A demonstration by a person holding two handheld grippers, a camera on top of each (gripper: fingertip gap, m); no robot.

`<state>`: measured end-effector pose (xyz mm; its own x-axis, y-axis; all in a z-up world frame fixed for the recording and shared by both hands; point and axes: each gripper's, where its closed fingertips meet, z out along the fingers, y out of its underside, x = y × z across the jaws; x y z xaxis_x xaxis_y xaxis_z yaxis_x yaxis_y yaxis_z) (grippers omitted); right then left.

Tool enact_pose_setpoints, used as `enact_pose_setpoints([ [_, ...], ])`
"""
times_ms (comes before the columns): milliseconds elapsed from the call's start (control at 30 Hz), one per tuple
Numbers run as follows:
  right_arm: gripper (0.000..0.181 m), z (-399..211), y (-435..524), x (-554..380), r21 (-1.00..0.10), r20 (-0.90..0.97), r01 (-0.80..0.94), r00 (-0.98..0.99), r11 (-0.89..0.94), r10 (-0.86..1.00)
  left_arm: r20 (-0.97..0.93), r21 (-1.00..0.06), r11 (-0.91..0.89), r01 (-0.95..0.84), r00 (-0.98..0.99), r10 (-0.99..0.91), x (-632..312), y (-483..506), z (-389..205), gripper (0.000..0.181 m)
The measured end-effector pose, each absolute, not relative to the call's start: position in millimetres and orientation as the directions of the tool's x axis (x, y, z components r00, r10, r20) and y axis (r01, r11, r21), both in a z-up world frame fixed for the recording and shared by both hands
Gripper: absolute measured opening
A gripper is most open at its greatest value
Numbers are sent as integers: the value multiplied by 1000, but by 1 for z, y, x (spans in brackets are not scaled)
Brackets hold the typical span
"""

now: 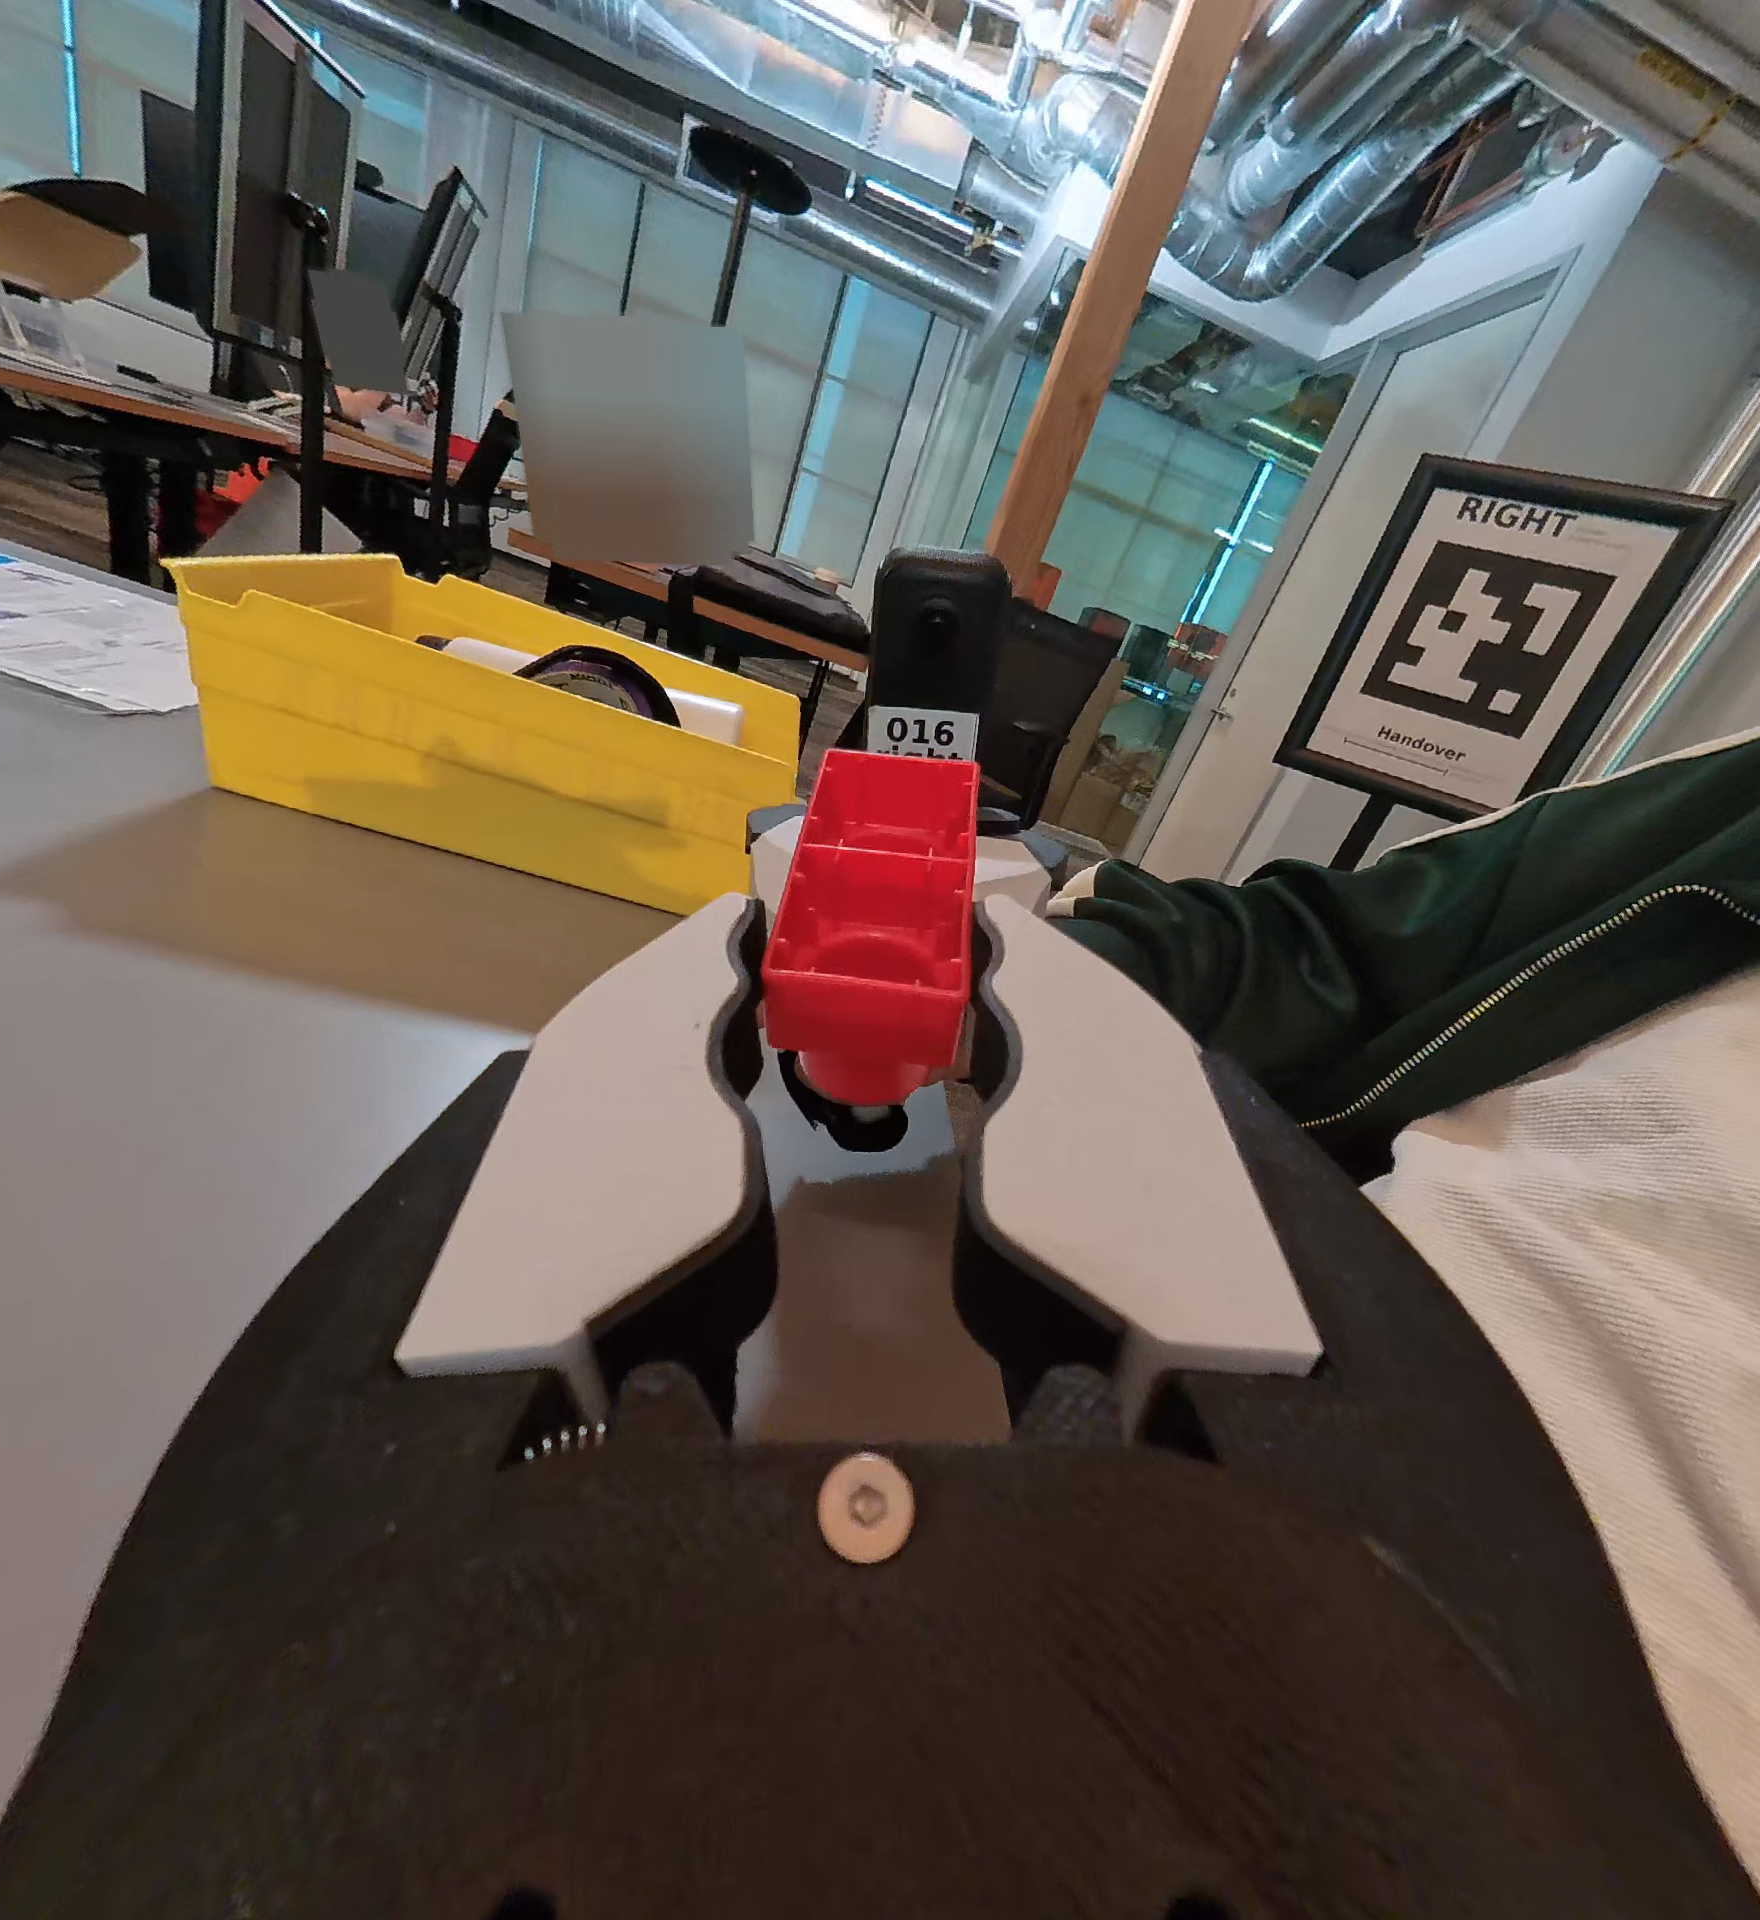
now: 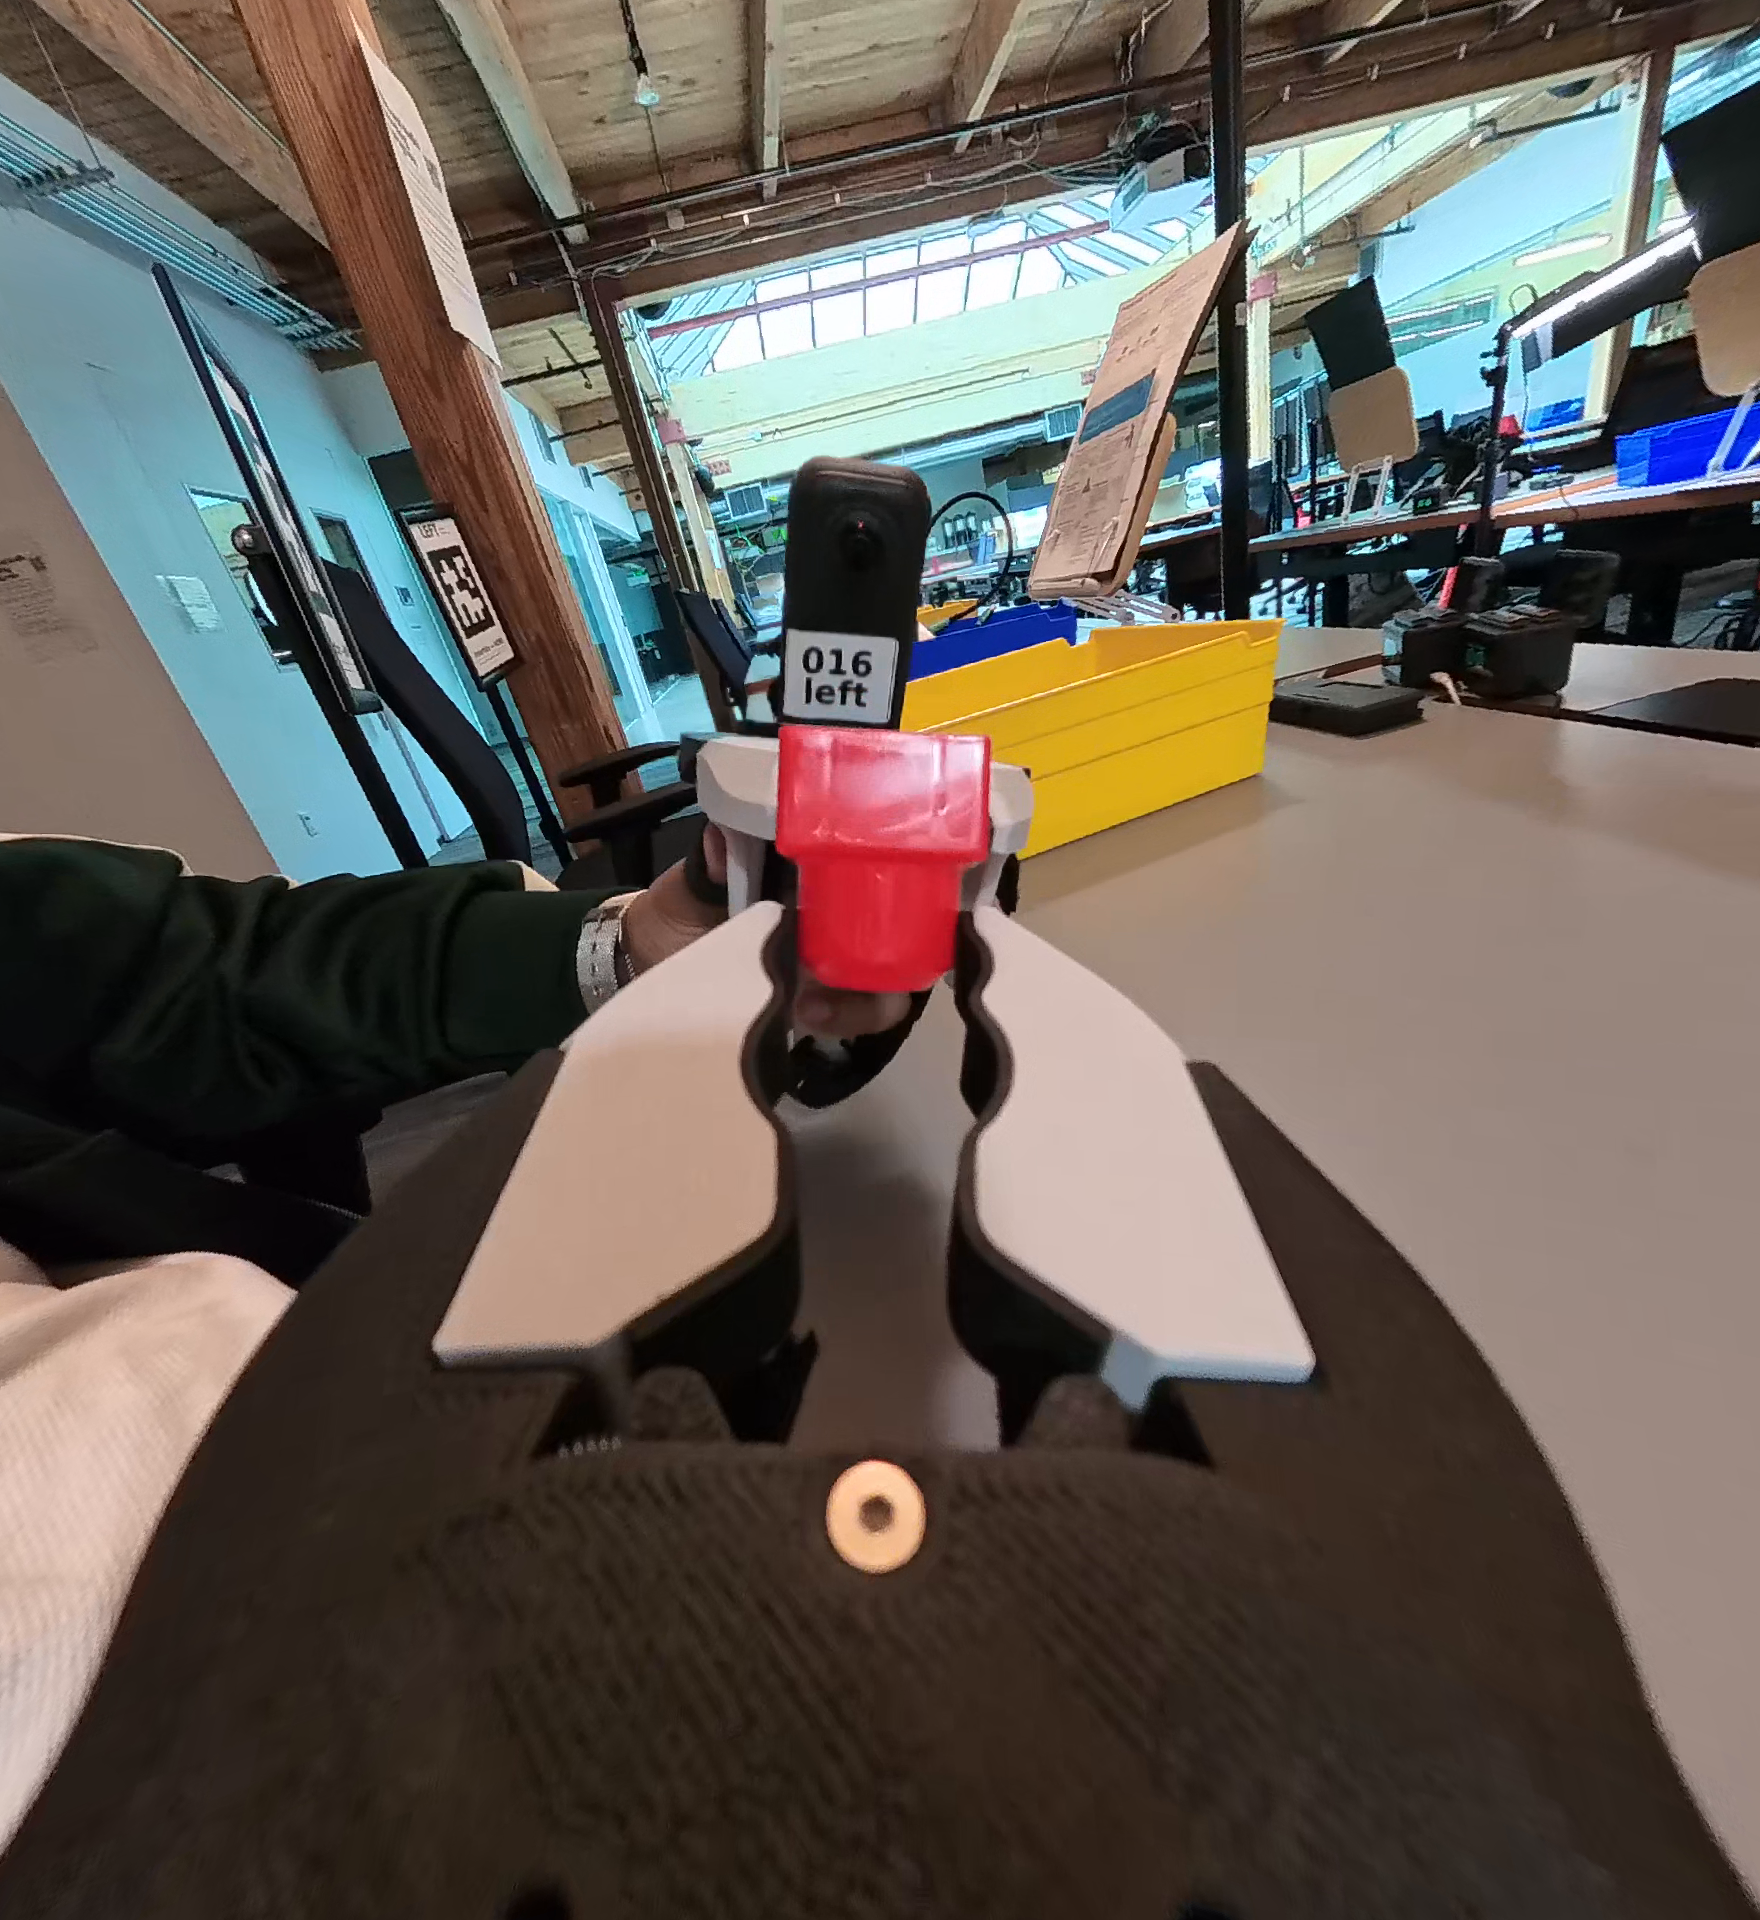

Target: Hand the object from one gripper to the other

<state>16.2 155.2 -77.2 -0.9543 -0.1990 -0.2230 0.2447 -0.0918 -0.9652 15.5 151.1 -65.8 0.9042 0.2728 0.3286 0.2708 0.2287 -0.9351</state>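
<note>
Red plastic block, held above the grey table, sits clamped at its boxy end by the left gripper; the right gripper pinches its round stub. Beyond the block stands a yellow bin.

Each hand-held gripper is showing the same build: the left hand-held gripper and the right hand-held gripper are carrying two pale grey fingers with wavy black inner pads, sitting on a rounded black textured body. A silver screw is sitting behind the fingers. A black camera with a white label is standing above each body. The person is wearing a dark green zipped jacket sleeve, a white ribbed garment and a metal wristwatch.
</note>
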Motion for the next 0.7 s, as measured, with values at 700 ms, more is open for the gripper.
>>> enact_pose_setpoints([
  [700, 46, -97, 152, 6, -985, -170, 167, -975, 29, -146, 248, -962, -3, 273, 878, 409, 8, 149, -96, 35],
])
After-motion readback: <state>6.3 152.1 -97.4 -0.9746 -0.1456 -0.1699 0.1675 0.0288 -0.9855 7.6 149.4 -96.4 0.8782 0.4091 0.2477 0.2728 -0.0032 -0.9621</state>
